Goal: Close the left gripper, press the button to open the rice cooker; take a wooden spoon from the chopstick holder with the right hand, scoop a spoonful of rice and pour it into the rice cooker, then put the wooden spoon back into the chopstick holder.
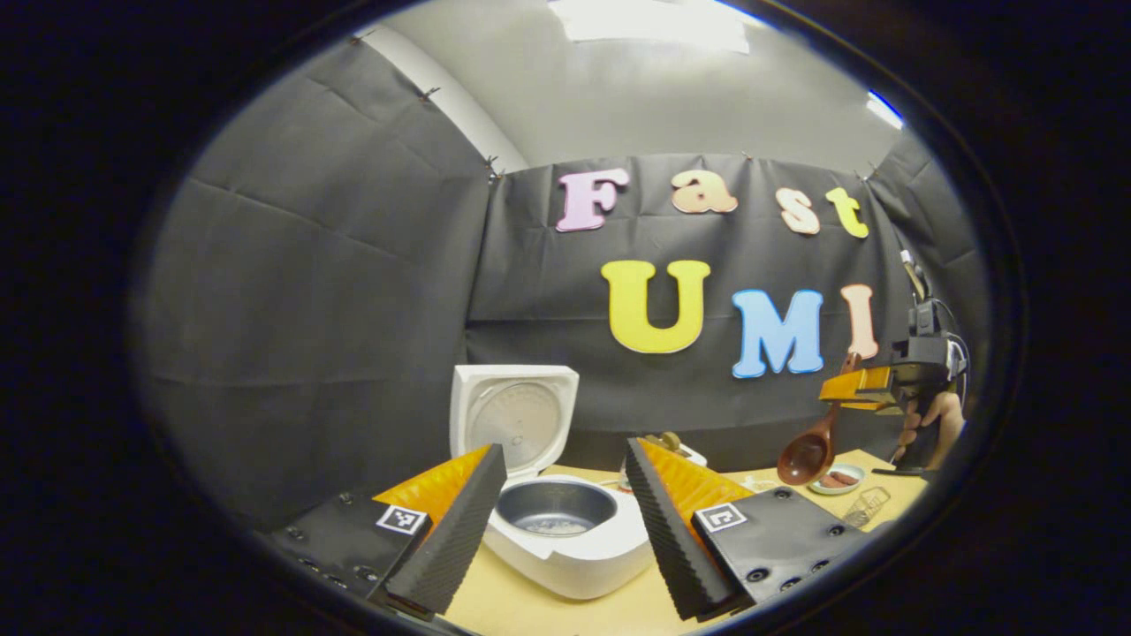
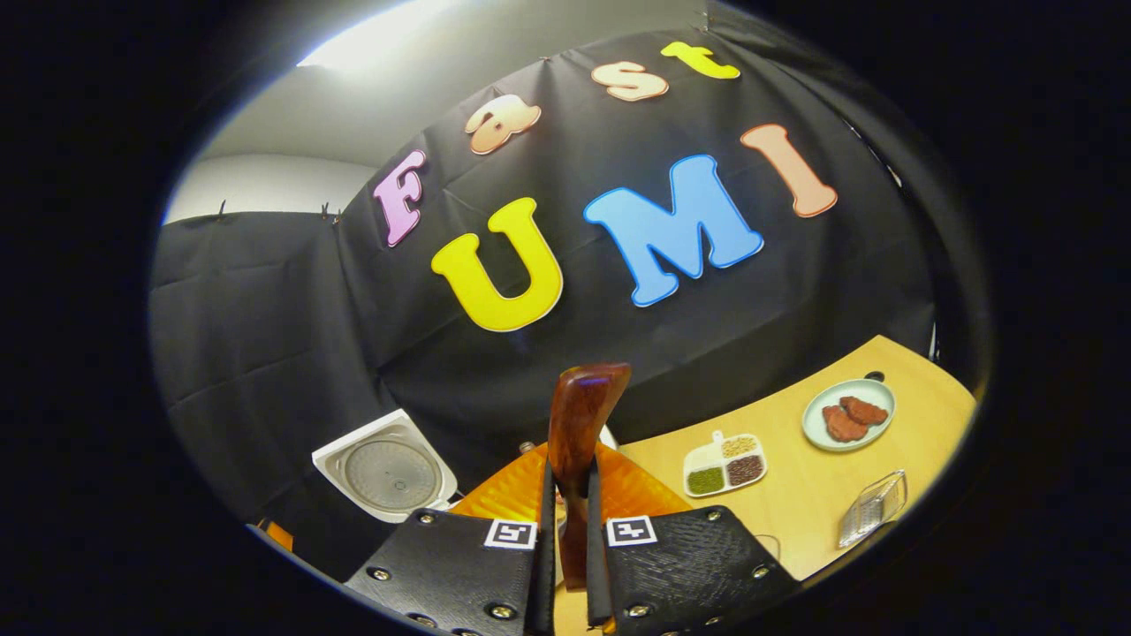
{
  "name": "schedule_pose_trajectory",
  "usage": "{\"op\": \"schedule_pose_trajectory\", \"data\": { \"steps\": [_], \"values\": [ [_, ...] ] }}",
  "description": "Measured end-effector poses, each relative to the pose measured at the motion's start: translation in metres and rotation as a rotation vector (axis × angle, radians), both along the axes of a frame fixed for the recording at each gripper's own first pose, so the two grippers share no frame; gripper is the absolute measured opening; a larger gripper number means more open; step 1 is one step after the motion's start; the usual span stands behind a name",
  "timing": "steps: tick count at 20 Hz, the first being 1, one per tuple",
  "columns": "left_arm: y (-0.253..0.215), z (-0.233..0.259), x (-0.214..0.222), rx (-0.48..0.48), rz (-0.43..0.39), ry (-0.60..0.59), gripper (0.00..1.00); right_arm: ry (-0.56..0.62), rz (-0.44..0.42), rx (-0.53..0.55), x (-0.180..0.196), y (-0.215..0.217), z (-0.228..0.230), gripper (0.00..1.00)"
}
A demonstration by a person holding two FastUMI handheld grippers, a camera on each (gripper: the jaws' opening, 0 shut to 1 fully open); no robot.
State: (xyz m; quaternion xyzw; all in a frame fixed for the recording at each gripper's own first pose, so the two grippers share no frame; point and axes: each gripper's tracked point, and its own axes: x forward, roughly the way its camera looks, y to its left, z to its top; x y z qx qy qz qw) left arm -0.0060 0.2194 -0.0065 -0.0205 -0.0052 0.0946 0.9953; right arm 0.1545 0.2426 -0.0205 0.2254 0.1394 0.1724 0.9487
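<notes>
From the left gripper view I look along my left gripper [image 1: 565, 521], whose two fingers stand wide apart and hold nothing. Between them, on the pale wooden table [image 1: 530, 609], sits the white rice cooker [image 1: 565, 548]. Its lid [image 1: 514, 417] is raised upright behind it, and the dark inner pot [image 1: 555, 507] is exposed, with a little pale matter at the bottom.

Far to the right in that view, my right gripper [image 1: 853, 389] hangs above the table, held by a hand [image 1: 937, 424]. The wooden spoon [image 1: 808, 450] hangs from it with its bowl pointing down, near a small plate [image 1: 838, 480] of brown food. A clear ridged container [image 1: 866, 505] lies just beside that plate.

In the right gripper view, my right gripper's [image 2: 565, 521] fingers are pressed together on the spoon's handle [image 2: 579, 442], which rises upright between them. The open lid [image 2: 386, 473] lies to the lower left. On the table [image 2: 795, 512] to the right are a divided dish [image 2: 724, 464] of grains and beans, the plate [image 2: 848, 413] and the clear container [image 2: 873, 506].
</notes>
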Motion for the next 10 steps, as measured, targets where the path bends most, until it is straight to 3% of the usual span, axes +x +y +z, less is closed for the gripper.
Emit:
{"op": "schedule_pose_trajectory", "data": {
  "steps": [2, 3, 5, 9, 10],
  "values": [
    [-0.025, 0.006, 0.005, 0.001, -0.035, 0.0, 0.99, -0.009, -0.035, -0.023, -0.004, -0.034, -0.003, 0.14],
    [-0.039, 0.009, 0.008, 0.001, -0.054, 0.0, 0.95, -0.009, -0.052, -0.034, -0.006, -0.05, -0.004, 0.14],
    [-0.064, 0.017, 0.012, 0.009, -0.09, -0.007, 0.99, -0.013, -0.087, -0.053, -0.007, -0.076, -0.012, 0.14],
    [-0.109, 0.023, 0.015, 0.04, -0.153, -0.002, 0.95, -0.027, -0.167, -0.117, -0.009, -0.134, -0.03, 0.14],
    [-0.117, 0.024, 0.015, 0.045, -0.161, -0.002, 0.99, -0.02, -0.184, -0.135, -0.01, -0.147, -0.039, 0.14]
  ]
}}
